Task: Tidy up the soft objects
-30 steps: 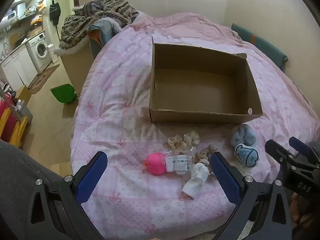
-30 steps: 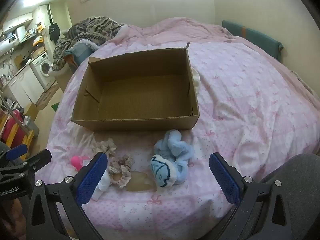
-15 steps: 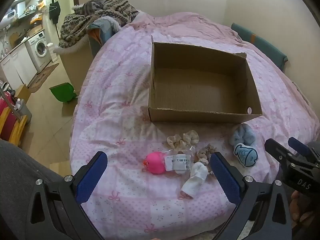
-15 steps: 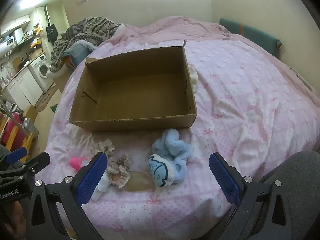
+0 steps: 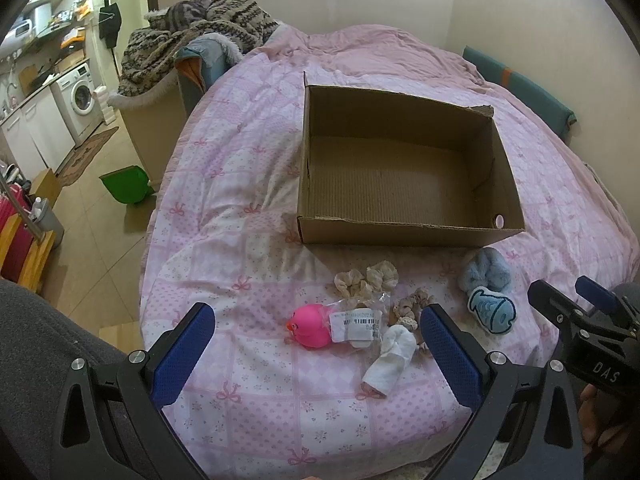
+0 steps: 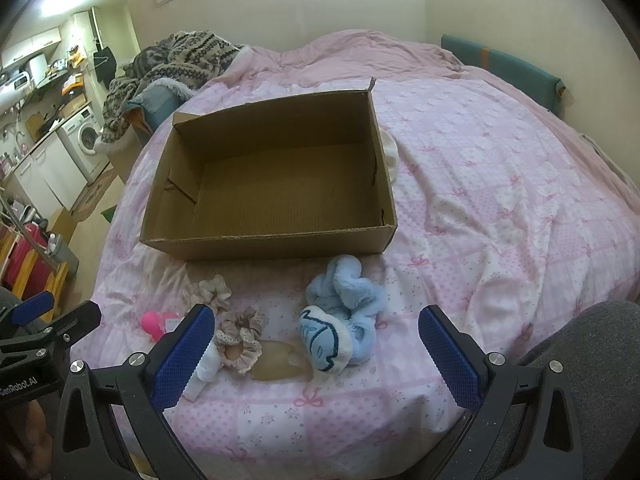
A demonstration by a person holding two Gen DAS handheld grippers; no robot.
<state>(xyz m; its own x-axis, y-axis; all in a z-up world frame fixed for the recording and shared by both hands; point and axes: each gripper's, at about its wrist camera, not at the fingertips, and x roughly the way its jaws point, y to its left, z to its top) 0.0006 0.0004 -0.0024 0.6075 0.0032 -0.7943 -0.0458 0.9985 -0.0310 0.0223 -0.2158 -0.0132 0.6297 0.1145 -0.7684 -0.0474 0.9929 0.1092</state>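
With the left gripper (image 5: 316,344) and right gripper (image 6: 316,346) both released, the blue plush toy (image 6: 340,314) on the bed (image 6: 500,200) before the cardboard box (image 6: 272,236) looks light, squashy, probably best pinched mid-body.

An open cardboard box (image 6: 272,184) sits mid-frame on the pink bedspread (image 6: 500,184). Below it lie a blue plush toy (image 6: 340,316) and scrunchies (image 6: 240,338), between the right gripper's (image 6: 316,354) wide-spread fingers.

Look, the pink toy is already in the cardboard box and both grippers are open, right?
Not quite. The pink toy lies on the bed, in front of the empty cardboard box, as the left wrist view shows. The left gripper and right gripper are both open.
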